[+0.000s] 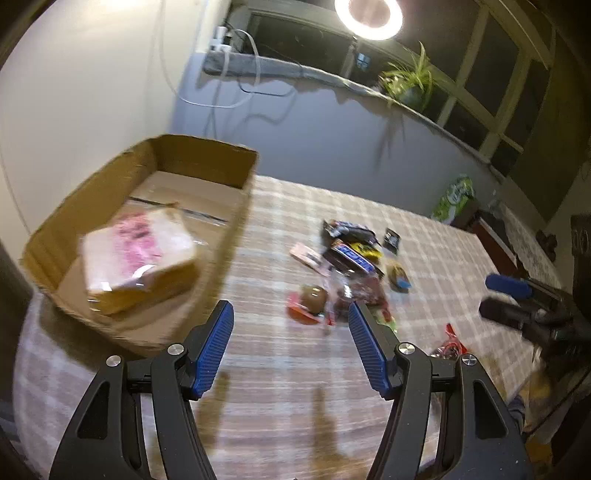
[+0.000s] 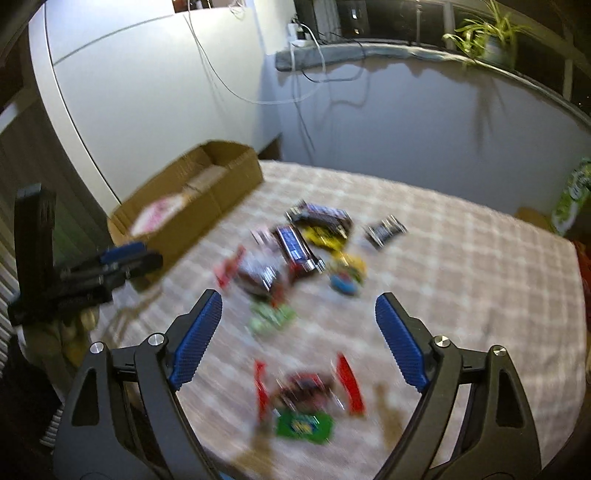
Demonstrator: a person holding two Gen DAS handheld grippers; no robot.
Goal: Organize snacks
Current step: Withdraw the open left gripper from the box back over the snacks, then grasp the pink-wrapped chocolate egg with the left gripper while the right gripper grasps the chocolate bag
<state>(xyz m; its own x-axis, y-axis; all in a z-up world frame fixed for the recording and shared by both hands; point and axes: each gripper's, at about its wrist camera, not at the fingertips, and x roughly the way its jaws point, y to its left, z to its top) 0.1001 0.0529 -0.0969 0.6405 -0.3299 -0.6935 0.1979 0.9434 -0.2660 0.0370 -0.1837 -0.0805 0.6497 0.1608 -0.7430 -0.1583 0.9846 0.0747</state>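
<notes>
A cardboard box [image 1: 207, 164] stands at the table's left end and holds a pink-and-white wrapped packet [image 1: 140, 258]. Several small snack packets [image 1: 347, 258] lie in a loose pile on the checked cloth to its right. My left gripper [image 1: 290, 308] is open above the cloth between box and pile, with nothing between its fingers. My right gripper [image 2: 299, 299] is open and empty over the near part of the pile [image 2: 306, 243]. A red-ended wrapper [image 2: 306, 391] and a green packet [image 2: 301, 424] lie below its fingers. Each gripper appears in the other's view: right gripper [image 1: 506, 299], left gripper [image 2: 125, 258].
The checked tablecloth [image 1: 295, 387] covers the whole table. A green bag [image 1: 454, 197] stands at the far right corner. Behind the table are a grey wall, hanging cables [image 1: 221, 92], a potted plant [image 1: 410, 81] on the sill and a ring light [image 1: 369, 14].
</notes>
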